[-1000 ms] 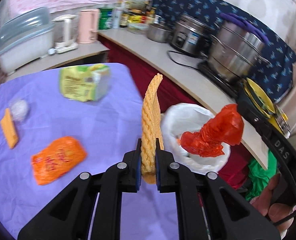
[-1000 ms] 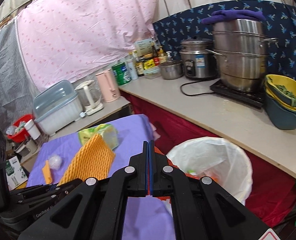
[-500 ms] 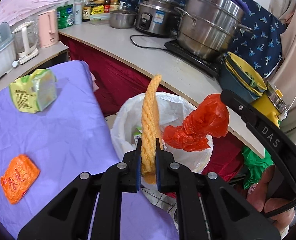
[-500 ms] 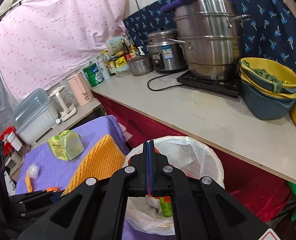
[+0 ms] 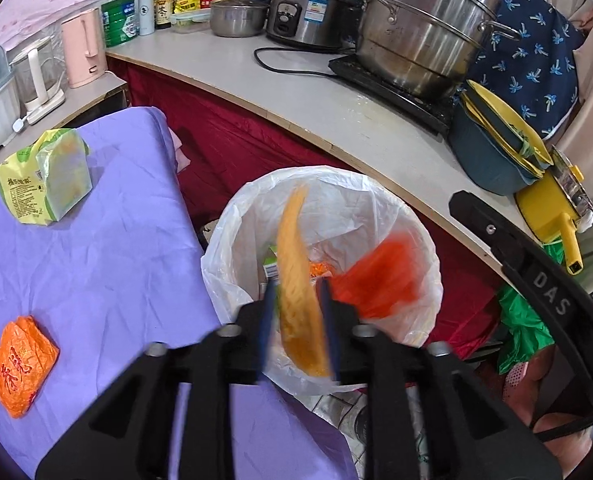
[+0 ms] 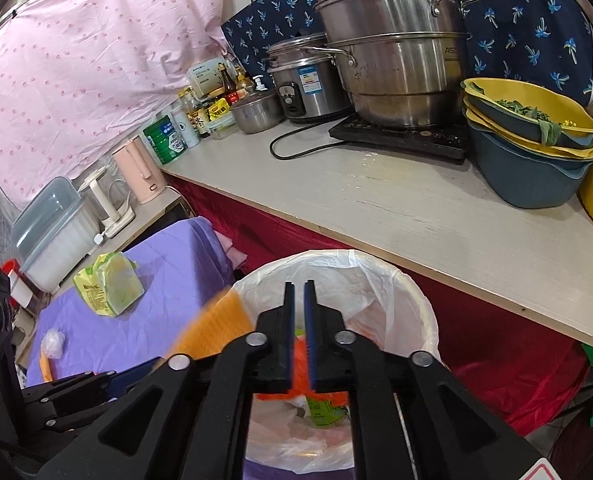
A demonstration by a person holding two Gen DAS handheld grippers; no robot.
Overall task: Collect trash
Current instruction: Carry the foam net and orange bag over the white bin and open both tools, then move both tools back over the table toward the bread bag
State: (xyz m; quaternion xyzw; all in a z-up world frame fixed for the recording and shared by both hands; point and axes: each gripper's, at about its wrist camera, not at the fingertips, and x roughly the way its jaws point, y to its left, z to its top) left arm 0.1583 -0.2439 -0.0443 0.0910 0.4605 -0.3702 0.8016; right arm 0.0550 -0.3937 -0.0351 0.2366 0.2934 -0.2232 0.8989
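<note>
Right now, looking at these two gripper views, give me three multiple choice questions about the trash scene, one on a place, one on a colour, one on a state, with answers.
1. Where is the orange foam net?
A. between the left gripper's fingers, over the bin
B. on the counter
C. flat on the purple cloth

2. What colour is the liner in the bin?
A. black
B. white
C. blue

3. How do the right gripper's jaws stand?
A. as wide as they go
B. parted by a narrow gap
C. clamped on a bottle

Answers: 1 A, the net stands between the parted blue pads above the bin mouth. 2 B, the bag folded over the rim is white. 3 B, a thin slit shows between the blue pads, which have just been opening.
</note>
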